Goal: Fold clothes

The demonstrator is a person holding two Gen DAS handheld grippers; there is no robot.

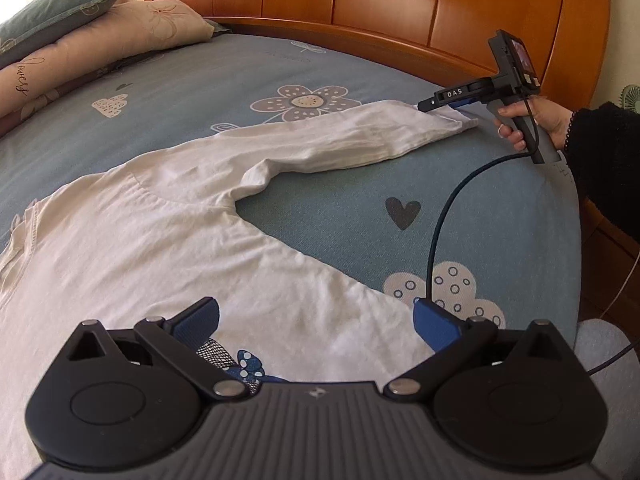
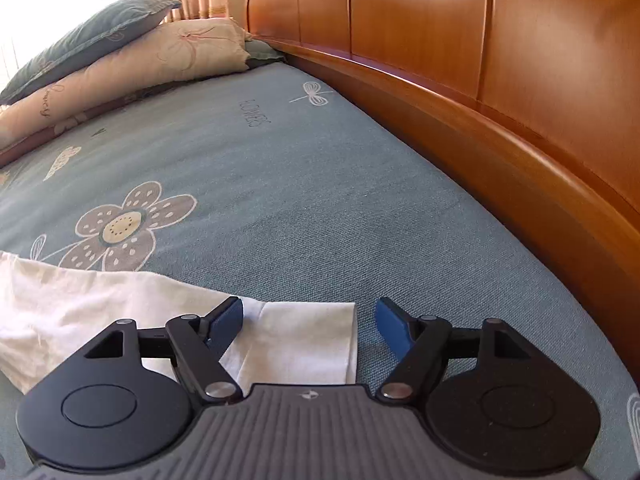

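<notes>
— Looking from the left wrist: white shirt (image 1: 168, 232) spread flat on the bed (image 1: 224, 80), left claw (image 1: 316, 320) wide over its hem. "DAS" reads on the right claw (image 1: 440, 110) at the sleeve cuff.

— Right wrist instead shows "FLOWERS" on the bedsheet (image 2: 280, 184); right claw spread, cuff (image 2: 304, 340) unpinched between.

Wooden headboard (image 2: 440, 40), floral bedsheet (image 2: 280, 200), stacked pillows (image 2: 132, 60)

The white shirt (image 1: 168, 240) runs off the left edge – its far sleeve unseen; the left claw (image 1: 316, 324) covers its printed motif, and the person's sleeve (image 1: 608, 160) is cropped.
</notes>
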